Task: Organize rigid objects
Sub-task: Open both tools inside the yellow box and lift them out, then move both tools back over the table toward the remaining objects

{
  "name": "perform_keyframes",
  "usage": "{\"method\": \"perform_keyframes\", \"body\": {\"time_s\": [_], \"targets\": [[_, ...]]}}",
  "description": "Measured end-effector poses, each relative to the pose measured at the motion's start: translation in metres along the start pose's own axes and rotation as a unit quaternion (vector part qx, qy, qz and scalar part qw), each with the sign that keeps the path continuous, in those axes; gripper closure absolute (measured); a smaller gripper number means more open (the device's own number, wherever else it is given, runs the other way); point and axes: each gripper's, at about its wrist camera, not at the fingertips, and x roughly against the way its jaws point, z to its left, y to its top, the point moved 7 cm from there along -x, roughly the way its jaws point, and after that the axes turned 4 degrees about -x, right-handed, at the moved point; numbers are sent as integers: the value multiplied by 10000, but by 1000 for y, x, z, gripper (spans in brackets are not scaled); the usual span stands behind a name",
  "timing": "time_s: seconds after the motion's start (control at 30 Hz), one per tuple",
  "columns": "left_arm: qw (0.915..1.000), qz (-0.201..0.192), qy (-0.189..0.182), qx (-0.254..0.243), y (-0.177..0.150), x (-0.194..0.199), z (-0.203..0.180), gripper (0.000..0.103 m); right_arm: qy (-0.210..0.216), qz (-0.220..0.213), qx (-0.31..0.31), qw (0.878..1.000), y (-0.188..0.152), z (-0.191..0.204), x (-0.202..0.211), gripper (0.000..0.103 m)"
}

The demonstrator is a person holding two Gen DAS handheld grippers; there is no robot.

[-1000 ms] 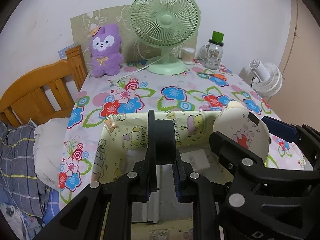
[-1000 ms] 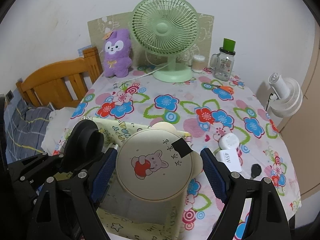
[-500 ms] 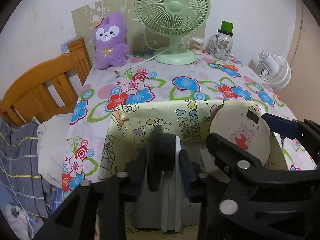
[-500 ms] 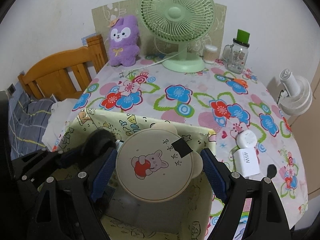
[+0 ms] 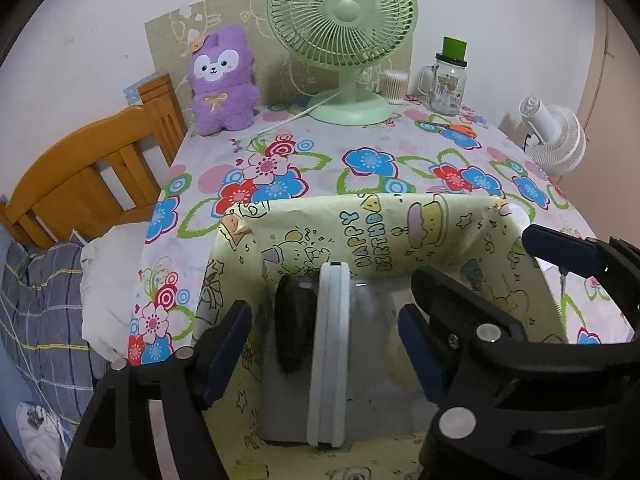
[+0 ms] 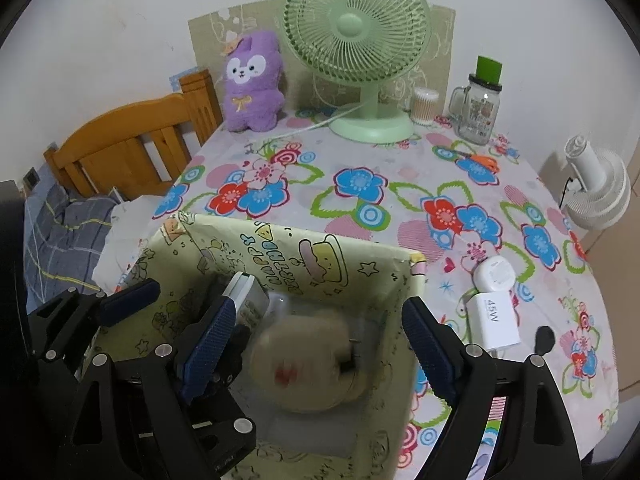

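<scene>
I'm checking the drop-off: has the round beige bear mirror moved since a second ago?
Yes. The bear mirror has left the open right gripper and dropped, blurred, below the rim into the yellow box.

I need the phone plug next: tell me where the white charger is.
In the right wrist view, the white charger lies on the floral tablecloth, right of the yellow box, beside a round white puck.
</scene>
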Motion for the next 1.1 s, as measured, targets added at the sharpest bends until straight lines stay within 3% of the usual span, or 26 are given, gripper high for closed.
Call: {"method": "perform_keyframes", "body": {"time_s": [0.3, 1.1], "targets": [[9998, -182, -77, 29, 2, 22, -16, 14, 13, -182, -167, 9997, -3, -16, 25, 10], [9983, -564, -114, 3, 12, 66, -71, 6, -25, -570, -203, 9982, -3, -64, 84, 9]]}}
